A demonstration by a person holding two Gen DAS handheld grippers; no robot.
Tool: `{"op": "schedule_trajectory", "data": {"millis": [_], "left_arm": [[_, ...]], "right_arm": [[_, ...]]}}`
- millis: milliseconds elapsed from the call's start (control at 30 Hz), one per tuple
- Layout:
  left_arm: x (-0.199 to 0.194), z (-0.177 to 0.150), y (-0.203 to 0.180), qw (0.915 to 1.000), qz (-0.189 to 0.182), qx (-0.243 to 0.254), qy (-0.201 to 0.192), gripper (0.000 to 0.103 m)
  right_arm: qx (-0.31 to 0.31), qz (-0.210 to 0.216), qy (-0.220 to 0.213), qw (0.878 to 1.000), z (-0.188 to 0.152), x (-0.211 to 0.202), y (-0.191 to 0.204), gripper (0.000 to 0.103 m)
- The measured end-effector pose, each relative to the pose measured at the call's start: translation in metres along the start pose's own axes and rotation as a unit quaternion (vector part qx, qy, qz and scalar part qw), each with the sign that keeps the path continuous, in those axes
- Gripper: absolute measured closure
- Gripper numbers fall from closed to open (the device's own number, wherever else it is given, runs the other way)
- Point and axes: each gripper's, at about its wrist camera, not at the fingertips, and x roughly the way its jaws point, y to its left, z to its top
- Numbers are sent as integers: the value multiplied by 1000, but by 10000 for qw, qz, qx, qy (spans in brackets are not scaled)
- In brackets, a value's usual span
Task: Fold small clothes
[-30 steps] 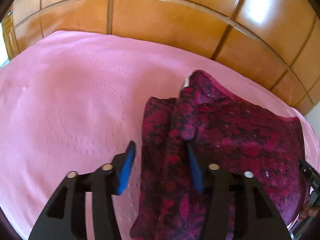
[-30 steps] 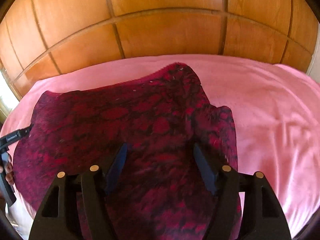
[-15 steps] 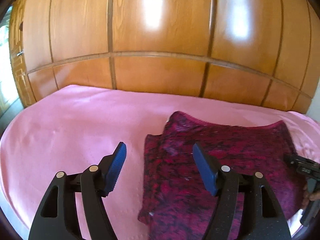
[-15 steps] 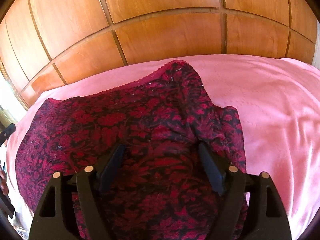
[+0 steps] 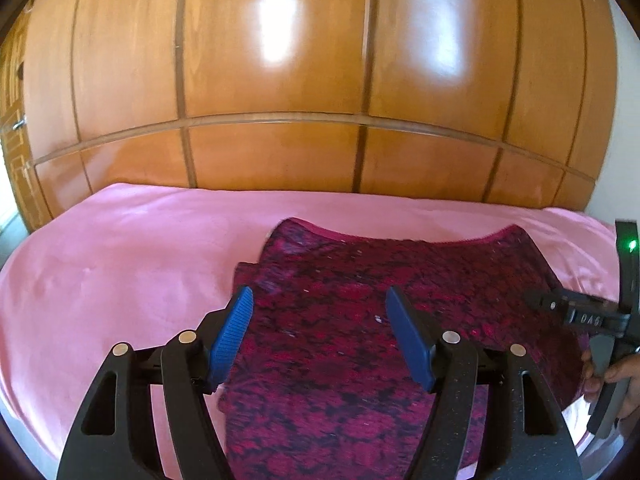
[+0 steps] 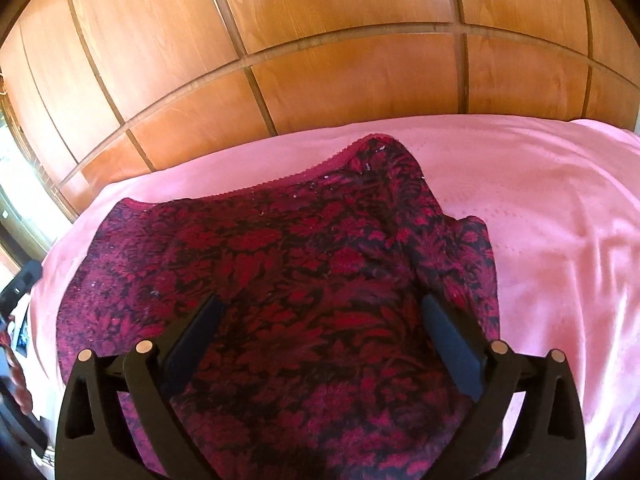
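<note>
1. Left wrist view: left hand-held gripper (image 5: 320, 332) with blue ribbed pads, jaws apart, nothing pinched between them, hovering above the near left part of the garment.
2. Dark red and black floral-patterned small garment (image 5: 400, 312) lying flat on the pink bedspread (image 5: 120, 272), a folded flap along its left edge, magenta trim along the far edge.
3. Glossy orange-brown wooden panelled wardrobe (image 5: 280, 80) rising behind the bed.
4. At the right edge, right hand-held gripper (image 5: 592, 320) with a green light, held by a person's hand (image 5: 624, 376) beside the garment's right side.
5. Right wrist view: right hand-held gripper (image 6: 320, 340) with dark pads, jaws just opened wide, only flat cloth below, none of it pinched.
6. Same garment (image 6: 280, 260) spread under the fingers, a fold ridge running along its right side, scalloped trim toward the wardrobe (image 6: 360, 40); bare bedspread (image 6: 560, 220) to the right.
</note>
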Motion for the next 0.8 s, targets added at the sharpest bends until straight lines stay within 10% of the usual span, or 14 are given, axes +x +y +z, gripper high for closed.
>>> {"op": "schedule_trajectory", "data": {"millis": [800], "left_arm": [[29, -22, -47, 9960, -539, 379, 608, 35]], "right_arm": [[1822, 1045, 213, 9775, -55, -39, -104, 3]]}}
